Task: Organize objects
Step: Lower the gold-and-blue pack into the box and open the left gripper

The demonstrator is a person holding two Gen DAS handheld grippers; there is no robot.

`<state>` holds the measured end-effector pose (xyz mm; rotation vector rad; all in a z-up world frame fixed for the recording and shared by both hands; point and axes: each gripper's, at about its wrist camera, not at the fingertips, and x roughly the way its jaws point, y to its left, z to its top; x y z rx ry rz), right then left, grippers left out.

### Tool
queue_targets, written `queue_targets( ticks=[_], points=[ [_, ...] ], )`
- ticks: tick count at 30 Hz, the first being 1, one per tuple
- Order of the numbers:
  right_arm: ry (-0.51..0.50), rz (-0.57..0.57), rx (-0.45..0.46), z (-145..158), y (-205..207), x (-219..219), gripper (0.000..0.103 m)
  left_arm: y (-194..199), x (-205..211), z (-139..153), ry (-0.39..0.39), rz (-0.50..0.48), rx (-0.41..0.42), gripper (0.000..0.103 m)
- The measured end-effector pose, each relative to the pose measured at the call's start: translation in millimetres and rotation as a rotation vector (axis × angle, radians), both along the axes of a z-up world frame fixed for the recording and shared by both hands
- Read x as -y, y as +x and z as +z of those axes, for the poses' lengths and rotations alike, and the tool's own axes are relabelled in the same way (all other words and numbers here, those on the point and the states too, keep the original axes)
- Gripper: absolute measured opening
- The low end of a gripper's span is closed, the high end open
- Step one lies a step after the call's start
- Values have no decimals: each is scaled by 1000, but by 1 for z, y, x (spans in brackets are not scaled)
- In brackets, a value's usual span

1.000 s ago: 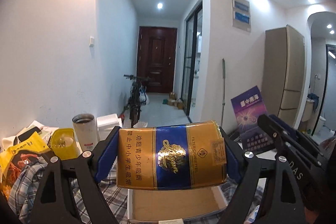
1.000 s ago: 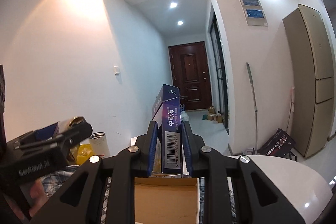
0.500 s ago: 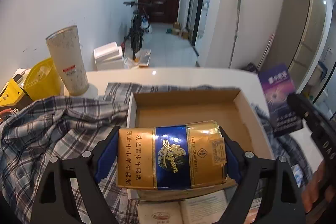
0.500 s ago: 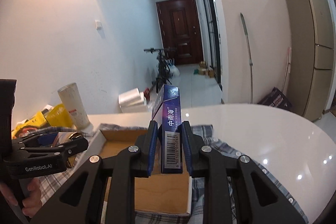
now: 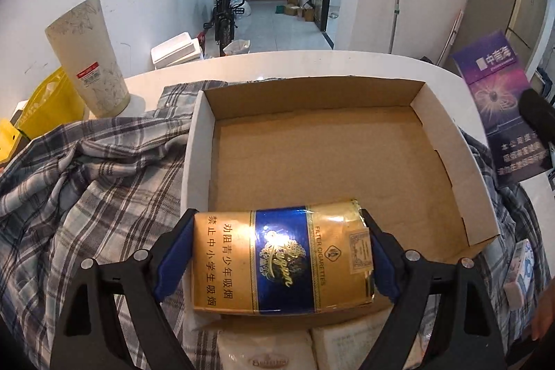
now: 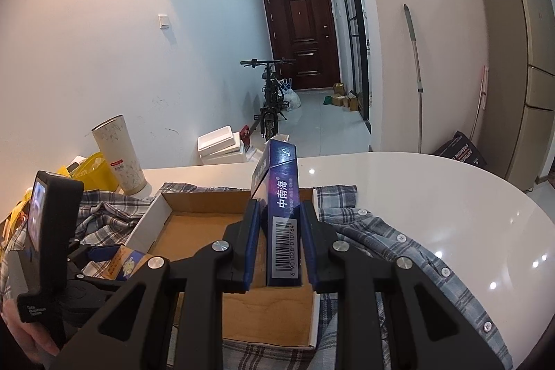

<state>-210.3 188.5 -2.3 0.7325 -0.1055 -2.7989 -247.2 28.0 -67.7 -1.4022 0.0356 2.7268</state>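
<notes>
Left gripper (image 5: 277,252) clamps a gold-and-blue soft cigarette pack (image 5: 282,257) over the near edge of the open brown cardboard box (image 5: 312,155); right gripper (image 6: 279,240) pinches a slim purple cigarette carton (image 6: 282,224) above it. Best lowered flat to the floor before release.

"FILTER CIGARETTES" on gold pack (image 5: 282,257), "中南海" on blue box (image 6: 282,221)
</notes>
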Motion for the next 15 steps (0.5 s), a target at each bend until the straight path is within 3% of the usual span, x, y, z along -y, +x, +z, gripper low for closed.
queue_targets(
  ticks=[7, 15],
  points=[
    [3, 16, 7, 0, 0, 2, 22, -1, -12, -8, -97, -18, 11, 90],
    [6, 14, 21, -2, -3, 3, 22, 0, -10, -5, -60, -21, 9, 91]
  ],
)
